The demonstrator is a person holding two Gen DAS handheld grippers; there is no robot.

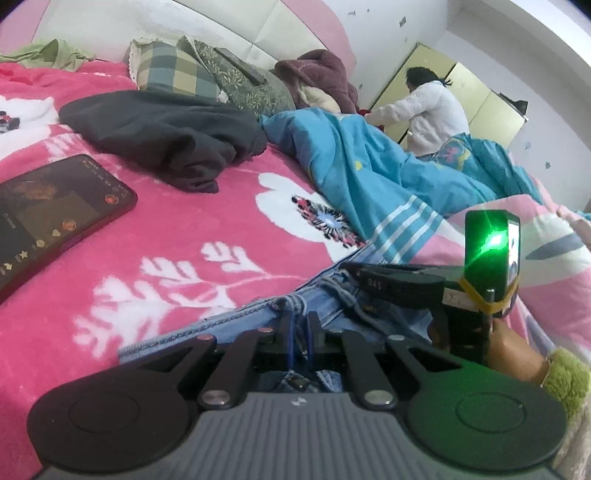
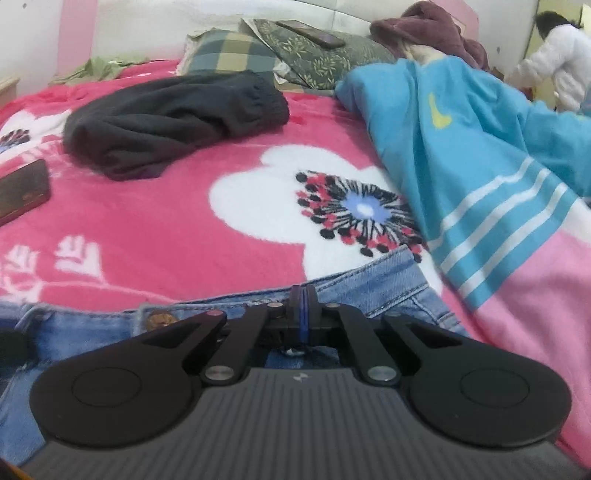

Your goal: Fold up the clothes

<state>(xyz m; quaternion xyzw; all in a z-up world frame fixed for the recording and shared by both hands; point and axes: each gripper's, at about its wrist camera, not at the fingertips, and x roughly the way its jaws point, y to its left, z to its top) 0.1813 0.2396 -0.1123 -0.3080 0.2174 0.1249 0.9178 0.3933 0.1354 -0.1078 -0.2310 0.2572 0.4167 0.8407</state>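
Light blue jeans (image 1: pixel 236 325) lie at the near edge of a pink flowered blanket (image 1: pixel 192 229). My left gripper (image 1: pixel 297 325) is shut on the jeans' waistband, denim pinched between its black fingers. My right gripper (image 2: pixel 303 297) is shut on the waistband of the jeans (image 2: pixel 369 284) too, close to a copper button (image 2: pixel 159 318). In the left wrist view the other gripper's black body (image 1: pixel 399 284) with a green light (image 1: pixel 493 240) sits at the right, held by a hand (image 1: pixel 513 347). A crumpled dark grey garment (image 1: pixel 166 136) lies further up the bed.
A phone (image 1: pixel 55 214) with a lit screen rests on the blanket at the left. A blue striped quilt (image 1: pixel 369 173) bunches along the right. Pillows (image 1: pixel 207 74), another phone (image 2: pixel 310 33) and a maroon garment (image 1: pixel 317 74) sit by the headboard. A person in white (image 1: pixel 432 110) stands by yellow cupboards.
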